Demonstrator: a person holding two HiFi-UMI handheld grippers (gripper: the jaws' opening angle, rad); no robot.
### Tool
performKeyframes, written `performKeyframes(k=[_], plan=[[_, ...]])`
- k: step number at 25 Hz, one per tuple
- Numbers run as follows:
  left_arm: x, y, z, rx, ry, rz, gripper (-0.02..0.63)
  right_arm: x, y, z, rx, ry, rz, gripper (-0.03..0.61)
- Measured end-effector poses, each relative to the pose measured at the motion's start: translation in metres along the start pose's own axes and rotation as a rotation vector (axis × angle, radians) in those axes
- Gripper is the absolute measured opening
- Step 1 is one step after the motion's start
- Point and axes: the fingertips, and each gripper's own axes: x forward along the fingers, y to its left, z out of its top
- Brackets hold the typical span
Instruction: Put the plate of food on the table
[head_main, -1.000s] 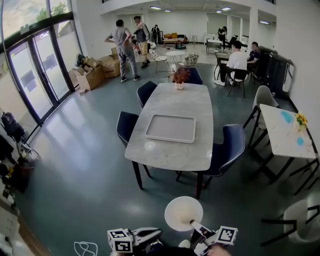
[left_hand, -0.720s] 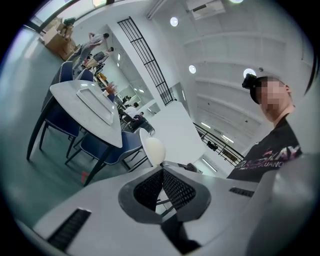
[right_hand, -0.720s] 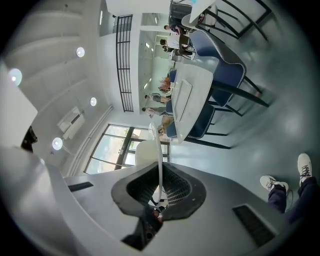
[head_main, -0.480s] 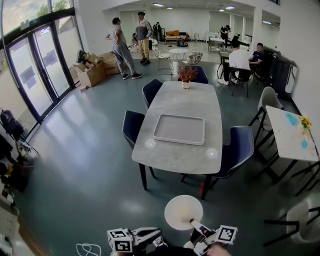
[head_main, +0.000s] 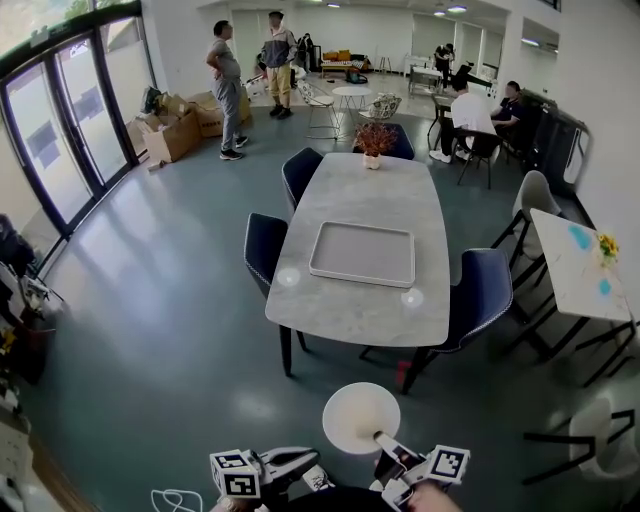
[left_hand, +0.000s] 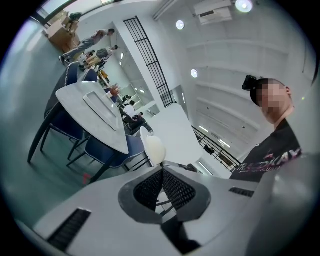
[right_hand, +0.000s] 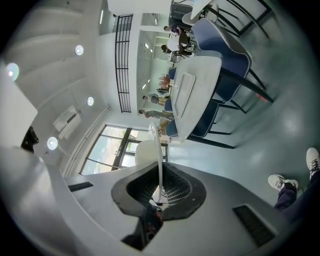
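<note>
A round white plate (head_main: 361, 417) hangs low in the head view, over the floor short of the grey marble table (head_main: 371, 196). No food shows on it. My right gripper (head_main: 383, 438) is shut on its near rim. In the right gripper view the plate (right_hand: 159, 150) stands edge-on between the jaws of that gripper (right_hand: 160, 173). My left gripper (head_main: 311, 463) is beside the plate on its left, apart from it. In the left gripper view its jaws (left_hand: 162, 171) are shut with nothing between them, and the plate (left_hand: 155, 149) shows just beyond.
A grey tray (head_main: 362, 254) lies on the table's middle and a potted plant (head_main: 373, 141) stands at its far end. Blue chairs (head_main: 264, 246) (head_main: 481, 290) flank the table. A second table (head_main: 573, 266) is at the right. People (head_main: 226, 76) stand far back.
The view has drifted toward the table, which now sits a little closer. The standing people at the back have shifted left. The plate stays in my right gripper.
</note>
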Motion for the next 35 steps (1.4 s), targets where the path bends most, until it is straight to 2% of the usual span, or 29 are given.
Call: performKeyframes(k=[6, 11, 20, 23, 30, 32, 35], plan=[[-0.025, 0.022, 0.015, -0.009, 0.003, -0.003, 0.009, 0.031, 0.0, -0.012, -0.002, -0.009, -0.019, 0.021], [-0.047, 0.036, 0.023, -0.012, 0.005, 0.004, 0.009, 0.054, 0.012, -0.026, 0.011, -0.012, 0.001, 0.021], [-0.056, 0.038, 0.025, -0.032, -0.009, -0.009, 0.009, 0.064, 0.019, -0.028, -0.007, -0.003, -0.005, 0.021], [-0.056, 0.042, 0.025, -0.05, -0.013, -0.002, 0.009, 0.064, 0.015, -0.024, -0.015, 0.003, -0.022, 0.021], [-0.036, 0.04, 0.039, -0.029, -0.022, -0.013, 0.009, 0.062, 0.015, 0.0, -0.024, -0.004, -0.029, 0.021], [-0.029, 0.043, 0.038, -0.039, -0.014, -0.012, 0.009, 0.064, 0.02, 0.006, -0.009, -0.009, -0.003, 0.021], [-0.016, 0.046, 0.038, -0.05, -0.005, -0.005, 0.009, 0.06, 0.011, 0.018, 0.011, -0.008, -0.022, 0.02]])
